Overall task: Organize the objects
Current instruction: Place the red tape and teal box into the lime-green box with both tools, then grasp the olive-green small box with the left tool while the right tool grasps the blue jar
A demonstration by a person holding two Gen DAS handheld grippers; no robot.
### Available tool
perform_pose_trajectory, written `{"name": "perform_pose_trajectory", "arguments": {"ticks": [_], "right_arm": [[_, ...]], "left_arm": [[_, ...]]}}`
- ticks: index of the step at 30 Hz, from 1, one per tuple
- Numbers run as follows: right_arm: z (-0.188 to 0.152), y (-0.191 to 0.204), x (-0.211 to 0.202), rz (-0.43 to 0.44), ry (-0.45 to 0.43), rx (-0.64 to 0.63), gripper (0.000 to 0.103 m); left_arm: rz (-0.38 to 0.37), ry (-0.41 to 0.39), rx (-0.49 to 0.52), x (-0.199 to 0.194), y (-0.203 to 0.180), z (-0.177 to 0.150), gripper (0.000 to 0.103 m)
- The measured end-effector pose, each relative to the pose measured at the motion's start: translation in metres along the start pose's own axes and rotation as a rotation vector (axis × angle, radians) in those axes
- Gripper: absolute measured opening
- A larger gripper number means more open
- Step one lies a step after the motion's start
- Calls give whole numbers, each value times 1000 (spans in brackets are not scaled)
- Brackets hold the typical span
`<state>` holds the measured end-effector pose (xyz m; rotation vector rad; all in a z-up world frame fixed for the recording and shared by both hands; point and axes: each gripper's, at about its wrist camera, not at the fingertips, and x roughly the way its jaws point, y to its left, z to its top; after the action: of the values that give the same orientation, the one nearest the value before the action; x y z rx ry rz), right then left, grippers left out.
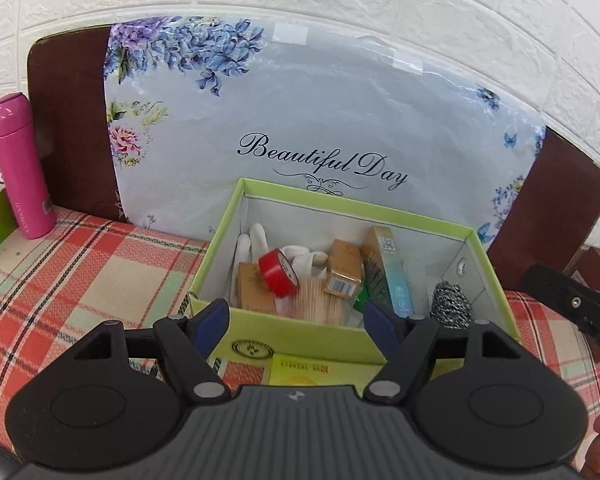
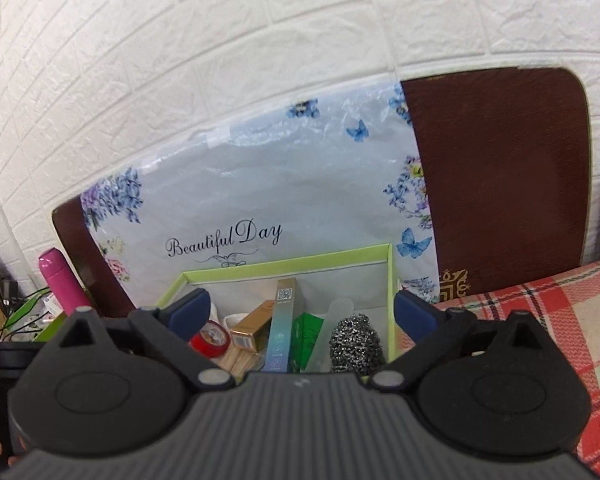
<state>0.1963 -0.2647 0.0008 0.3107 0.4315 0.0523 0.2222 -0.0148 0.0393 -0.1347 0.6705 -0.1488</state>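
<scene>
A light green box (image 1: 300, 334) stands on the plaid cloth and also shows in the right wrist view (image 2: 284, 264). Inside lie a red tape roll (image 1: 278, 272), white gloves (image 1: 258, 240), gold cartons (image 1: 342, 270), a tall blue-gold carton (image 1: 392, 276), toothpicks (image 1: 316, 300) and a steel scourer (image 1: 450, 300); the scourer (image 2: 354, 344) and tape (image 2: 210, 338) show in the right view too. My left gripper (image 1: 296, 320) is open and empty at the box's near wall. My right gripper (image 2: 302, 312) is open and empty above the box.
A floral "Beautiful Day" bag (image 1: 300, 120) and a brown board (image 2: 500, 176) lean on the white brick wall behind the box. A pink flask (image 1: 20, 168) stands at the left. The right gripper's black body (image 1: 572, 304) shows at the left view's right edge.
</scene>
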Motion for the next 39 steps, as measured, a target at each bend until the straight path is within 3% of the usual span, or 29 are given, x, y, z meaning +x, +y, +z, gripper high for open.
{"name": "perform_pose_trajectory", "arguments": {"ticks": [10,17,28,34,39], "right_arm": [[-18,4,-60,5,-76,-27,102],[-55,0,-103,-65,-129,-83,102],[-133,-8,-127,-128,-4,-196,102],[-141,-34,-137,-174,11,-112,102],[-142,-45,-139,-190,19,-97,102]], "left_arm": [[-50,-27,14,-38,-5,-29,77],[-90,-16,-9,-53,2,-69,77],[-196,114,36,-37,-25,-127,77],[-234,129,63,-12,-65,-135,77],[-177,125,145,14,-87,-140,77]]}}
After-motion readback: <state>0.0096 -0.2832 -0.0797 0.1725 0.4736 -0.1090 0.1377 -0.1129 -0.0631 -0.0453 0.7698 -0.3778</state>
